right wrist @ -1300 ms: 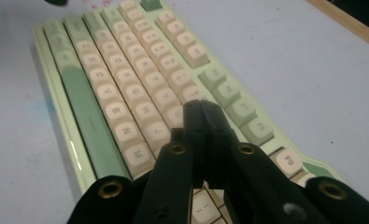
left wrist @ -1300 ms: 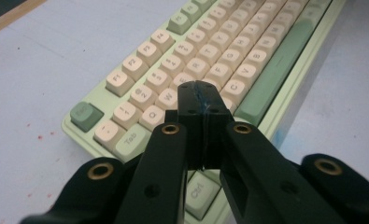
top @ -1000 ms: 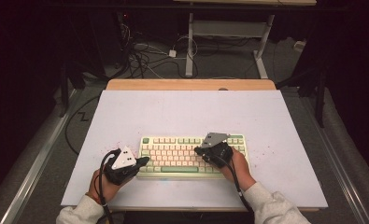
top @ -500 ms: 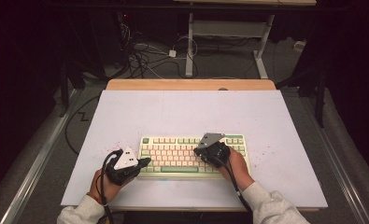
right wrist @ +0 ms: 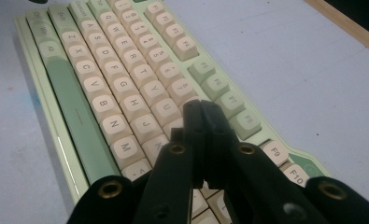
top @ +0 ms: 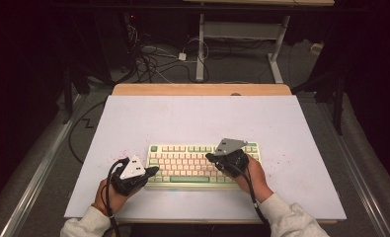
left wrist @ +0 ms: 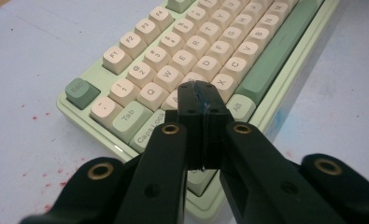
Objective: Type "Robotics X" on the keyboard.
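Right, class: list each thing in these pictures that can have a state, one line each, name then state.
Keyboard: flat on the mat, keys up, near edge toward the person.
Left gripper: shut, nothing held, tip over the keys at the keyboard's left end.
Right gripper: shut, nothing held, tip over the keys toward the right end.
Mat: flat on the table, speckled with red.
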`<state>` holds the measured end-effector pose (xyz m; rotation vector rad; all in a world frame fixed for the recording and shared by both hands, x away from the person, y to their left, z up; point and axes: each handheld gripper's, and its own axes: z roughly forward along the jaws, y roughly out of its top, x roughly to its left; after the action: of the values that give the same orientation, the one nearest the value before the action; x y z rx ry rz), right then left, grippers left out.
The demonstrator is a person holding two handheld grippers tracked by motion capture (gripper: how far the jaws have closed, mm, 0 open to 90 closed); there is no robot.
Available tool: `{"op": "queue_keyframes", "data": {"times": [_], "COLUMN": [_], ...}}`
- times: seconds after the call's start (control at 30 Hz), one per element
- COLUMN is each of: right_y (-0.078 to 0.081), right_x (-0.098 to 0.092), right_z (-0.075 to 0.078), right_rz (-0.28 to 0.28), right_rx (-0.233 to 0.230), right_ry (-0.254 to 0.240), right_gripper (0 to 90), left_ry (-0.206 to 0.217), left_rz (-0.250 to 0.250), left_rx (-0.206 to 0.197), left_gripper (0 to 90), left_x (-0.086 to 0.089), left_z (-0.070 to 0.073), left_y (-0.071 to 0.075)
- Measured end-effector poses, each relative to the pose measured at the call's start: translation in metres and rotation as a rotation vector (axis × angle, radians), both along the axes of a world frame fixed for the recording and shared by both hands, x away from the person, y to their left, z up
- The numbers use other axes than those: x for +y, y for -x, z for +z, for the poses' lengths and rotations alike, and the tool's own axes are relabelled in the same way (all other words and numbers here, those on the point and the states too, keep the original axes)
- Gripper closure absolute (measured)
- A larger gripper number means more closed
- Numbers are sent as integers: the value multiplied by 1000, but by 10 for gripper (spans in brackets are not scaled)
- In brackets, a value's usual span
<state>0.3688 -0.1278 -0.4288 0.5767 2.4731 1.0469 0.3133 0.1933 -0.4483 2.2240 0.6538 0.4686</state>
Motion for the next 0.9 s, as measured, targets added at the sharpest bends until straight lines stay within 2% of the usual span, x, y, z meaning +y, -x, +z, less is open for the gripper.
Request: {"op": "queue_keyframes", "data": {"times": [0.17,0.4,0.9], "right_y": [1,3,5], "right_x": [-1,-2,-3], "right_z": [1,4,8], "right_rz": [2,12,23], "right_rx": [-1,-8,-15], "right_ry": [-20,-18,-49], "right_gripper": [900,900,900], "left_ry": [-2,-6,-11], "left_rz": [0,-1,-7], "left_rx": [-1,-2,0], "left_gripper": [875,876,875], "left_x": [0,0,-3], "left_z": [0,0,-1], "left_y": [0,0,0]}}
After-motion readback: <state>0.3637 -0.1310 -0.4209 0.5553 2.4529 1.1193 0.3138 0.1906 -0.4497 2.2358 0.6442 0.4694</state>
